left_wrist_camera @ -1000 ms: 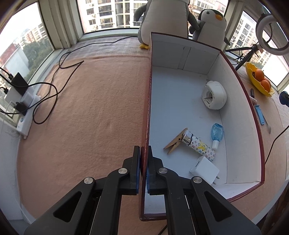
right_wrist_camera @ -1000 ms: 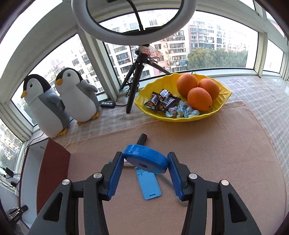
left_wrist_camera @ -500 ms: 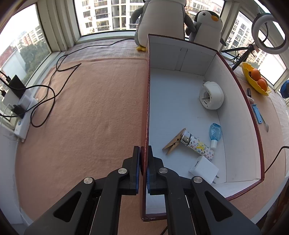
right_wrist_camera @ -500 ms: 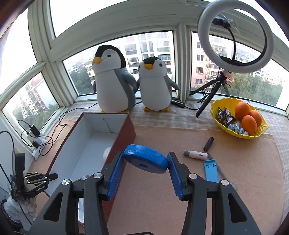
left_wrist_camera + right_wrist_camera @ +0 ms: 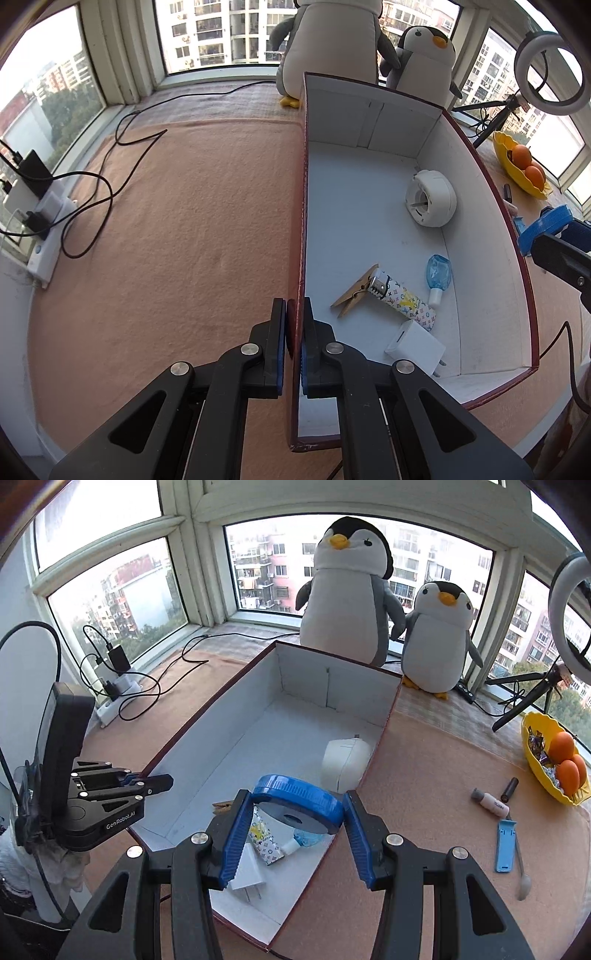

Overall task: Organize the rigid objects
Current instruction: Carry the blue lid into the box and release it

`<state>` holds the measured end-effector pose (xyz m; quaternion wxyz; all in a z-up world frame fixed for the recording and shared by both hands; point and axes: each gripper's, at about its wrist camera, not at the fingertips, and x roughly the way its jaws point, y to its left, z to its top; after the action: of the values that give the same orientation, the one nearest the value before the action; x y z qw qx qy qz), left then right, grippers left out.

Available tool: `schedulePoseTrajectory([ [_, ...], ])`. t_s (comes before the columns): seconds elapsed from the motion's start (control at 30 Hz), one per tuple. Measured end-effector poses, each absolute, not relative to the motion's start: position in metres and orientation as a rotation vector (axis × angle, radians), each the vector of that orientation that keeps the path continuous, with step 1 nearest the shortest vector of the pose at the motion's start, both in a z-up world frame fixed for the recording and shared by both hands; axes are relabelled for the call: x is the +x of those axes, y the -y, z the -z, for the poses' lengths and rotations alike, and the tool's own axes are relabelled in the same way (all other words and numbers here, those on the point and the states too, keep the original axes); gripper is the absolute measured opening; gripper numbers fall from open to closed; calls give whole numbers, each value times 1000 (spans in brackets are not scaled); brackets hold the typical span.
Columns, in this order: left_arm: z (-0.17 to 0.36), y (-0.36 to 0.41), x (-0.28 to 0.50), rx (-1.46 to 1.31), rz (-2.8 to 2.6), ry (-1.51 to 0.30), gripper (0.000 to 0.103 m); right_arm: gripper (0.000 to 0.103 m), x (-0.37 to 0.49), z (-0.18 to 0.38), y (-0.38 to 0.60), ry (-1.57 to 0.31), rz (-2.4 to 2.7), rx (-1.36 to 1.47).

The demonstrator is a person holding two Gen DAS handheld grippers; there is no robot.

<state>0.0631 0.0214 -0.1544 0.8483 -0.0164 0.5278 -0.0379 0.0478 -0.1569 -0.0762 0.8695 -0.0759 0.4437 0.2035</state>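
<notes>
My right fingers (image 5: pixel 293 821) gripped the blue disc (image 5: pixel 297 803) above the box (image 5: pixel 384 716); my left fingers (image 5: pixel 294 325) pinched its wall. A tilted release could drop the disc onto the lighter (image 5: pixel 264 840).

Daylight pours through the bay windows (image 5: pixel 358 561), apartment blocks beyond; white frames (image 5: pixel 192 554) wrap the corner; a peach cloth (image 5: pixel 177 229) covers the table; two plush penguins (image 5: pixel 351 594) stand at the sill; black cables (image 5: pixel 96 192) trail to a power strip (image 5: pixel 118 690) on the left; a ring light (image 5: pixel 550 70) on its tripod (image 5: pixel 528 698) at the right.
</notes>
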Motion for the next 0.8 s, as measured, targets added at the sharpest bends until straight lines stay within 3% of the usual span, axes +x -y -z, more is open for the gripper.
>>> schedulePoseTrajectory([
  [0.63,155,-22,63,-41,68,-1112,5,46,46,93,135,-969,-466,-193],
  [0.8,155,-22,63,-41,67,-1111,6,64,46,89,136,-952,-470,-186],
])
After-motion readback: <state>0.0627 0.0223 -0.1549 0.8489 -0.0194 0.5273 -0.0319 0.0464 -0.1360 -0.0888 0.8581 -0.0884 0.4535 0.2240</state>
